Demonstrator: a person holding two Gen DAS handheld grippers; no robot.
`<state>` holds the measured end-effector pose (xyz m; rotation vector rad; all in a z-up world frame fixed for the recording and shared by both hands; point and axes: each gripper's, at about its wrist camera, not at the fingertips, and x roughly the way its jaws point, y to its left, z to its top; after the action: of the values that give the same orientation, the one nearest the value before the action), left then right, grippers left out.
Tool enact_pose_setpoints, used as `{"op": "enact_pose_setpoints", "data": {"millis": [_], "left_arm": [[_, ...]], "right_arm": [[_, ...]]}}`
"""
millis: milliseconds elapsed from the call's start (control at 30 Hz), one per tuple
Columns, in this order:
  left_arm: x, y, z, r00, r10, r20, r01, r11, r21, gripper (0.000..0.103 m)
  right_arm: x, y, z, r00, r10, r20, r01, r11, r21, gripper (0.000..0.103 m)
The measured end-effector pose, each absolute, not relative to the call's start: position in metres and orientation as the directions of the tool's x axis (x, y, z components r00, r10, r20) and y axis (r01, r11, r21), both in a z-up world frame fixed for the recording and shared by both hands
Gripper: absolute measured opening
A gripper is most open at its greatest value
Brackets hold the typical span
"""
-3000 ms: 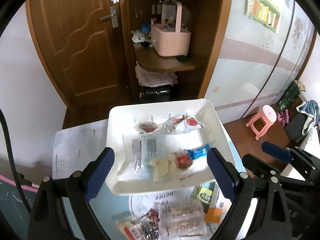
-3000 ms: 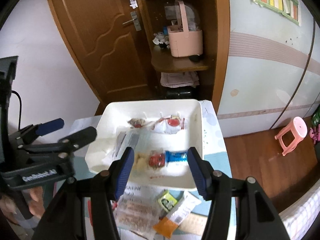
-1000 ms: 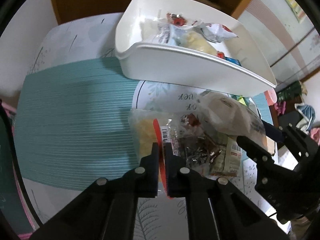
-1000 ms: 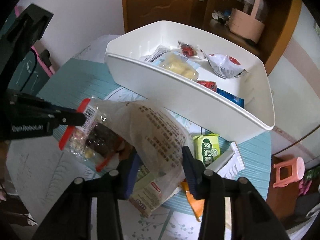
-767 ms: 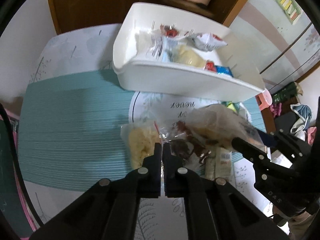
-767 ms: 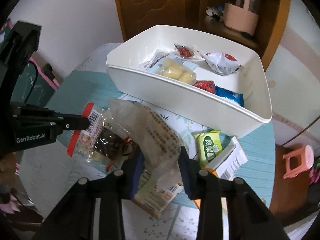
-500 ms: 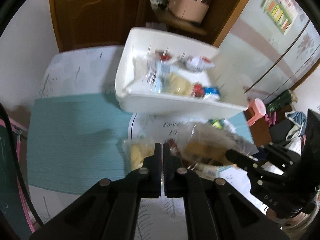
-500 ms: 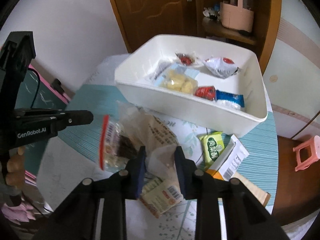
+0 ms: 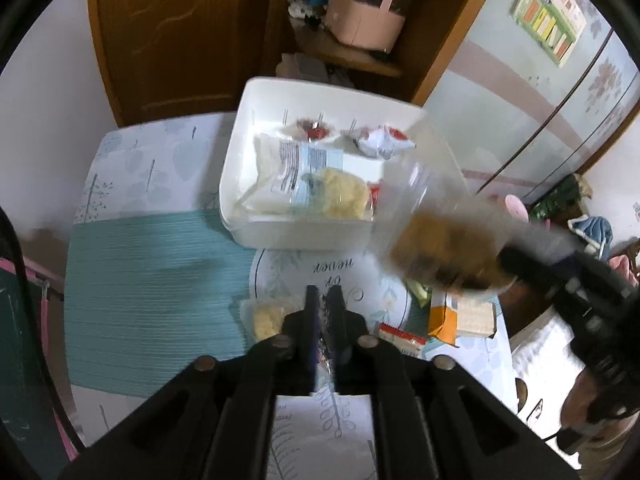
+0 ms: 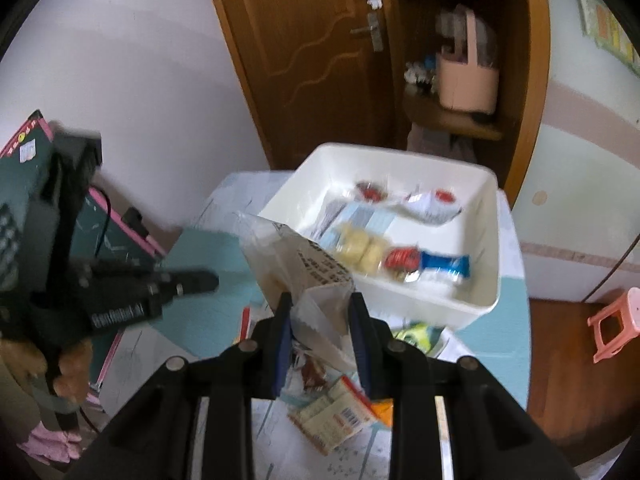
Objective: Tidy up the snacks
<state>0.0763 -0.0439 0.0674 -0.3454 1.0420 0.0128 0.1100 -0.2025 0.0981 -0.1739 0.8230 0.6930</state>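
A white bin (image 9: 280, 236) (image 10: 476, 304) holds several snack packets on the table. My right gripper (image 10: 320, 308) is shut on a clear printed snack bag (image 10: 296, 260), lifted above the table near the bin; the bag shows blurred in the left wrist view (image 9: 432, 240). My left gripper (image 9: 323, 296) is shut on the edge of a clear packet with pale yellow snacks and a red strip (image 9: 264, 316), low over the table. The left gripper also shows in the right wrist view (image 10: 200, 280).
More loose packets lie on the table: a green one (image 10: 416, 334), an orange box (image 9: 444, 316), a barcode packet (image 10: 336, 412). A teal mat (image 9: 152, 276) covers the table's left part. A wooden door and shelf with a pink basket (image 9: 364, 20) stand behind. A pink stool (image 10: 612, 320) stands on the floor.
My right gripper has lifted the printed bag up and toward the bin. My left gripper has pulled back and risen, still shut on the red-strip packet; the two packets have come apart.
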Motion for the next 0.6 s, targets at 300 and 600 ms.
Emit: {"op": "enact_pose_setpoints", "data": {"millis": [300, 600], "left_arm": [[0.088, -0.047, 0.009, 0.358, -0.173, -0.918, -0.238, 0.933, -0.269, 0.048], [0.097, -0.053, -0.017, 0.334, -0.271, -0.903, -0.245, 0.9, -0.361, 0.0]], "right_arm": [[0.123, -0.213, 0.1, 0.494, 0.485, -0.722, -0.604, 0.788, 0.116, 0.027], [0.127, -0.218, 0.092, 0.482, 0.478, -0.734, -0.596, 0.793, 0.125, 0.027]]}}
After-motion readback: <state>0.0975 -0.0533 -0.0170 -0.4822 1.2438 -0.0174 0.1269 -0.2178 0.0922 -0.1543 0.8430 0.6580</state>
